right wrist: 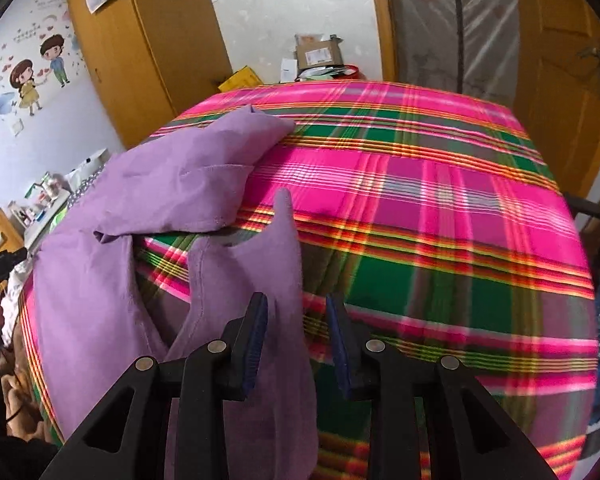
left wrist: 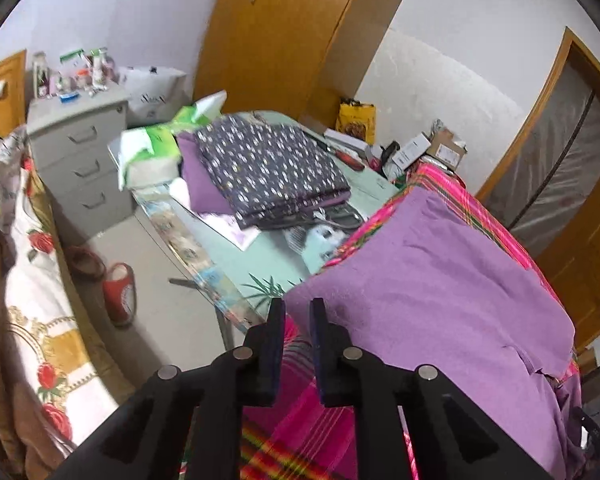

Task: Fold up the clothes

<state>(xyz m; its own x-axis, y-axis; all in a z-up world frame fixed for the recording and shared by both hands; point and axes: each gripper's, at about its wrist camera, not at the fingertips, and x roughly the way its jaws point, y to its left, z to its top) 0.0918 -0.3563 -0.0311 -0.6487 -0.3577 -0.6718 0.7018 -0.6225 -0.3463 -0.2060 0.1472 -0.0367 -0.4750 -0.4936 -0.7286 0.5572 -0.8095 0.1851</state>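
The lilac garment (right wrist: 112, 216) lies on a pink, green and yellow plaid cloth (right wrist: 420, 200), its long axis running in the right wrist view from the lower left of the frame up toward the upper centre, where a rounded end points to the right; a second flap of the same soft, matte fabric rises from the bottom centre of the frame and tapers to a narrow tip pointing up. In the left wrist view it fills the right half of the frame as a broad, lightly creased sheet, its near corner at the lower centre. The left gripper (left wrist: 297, 308) has its jaws nearly together with only a narrow gap, their tips at that corner of the garment; whether any fabric is caught between them I cannot tell. The right gripper (right wrist: 297, 304) stands with its jaws wide apart, the lilac flap lying between and under them, against the left finger, with nothing clamped. The fingers are black with dark blue ribbed pads. At the upper centre of the left wrist view a folded dark purple, white-speckled cloth (left wrist: 268, 168) tops a stack on a pale green table (left wrist: 268, 256)
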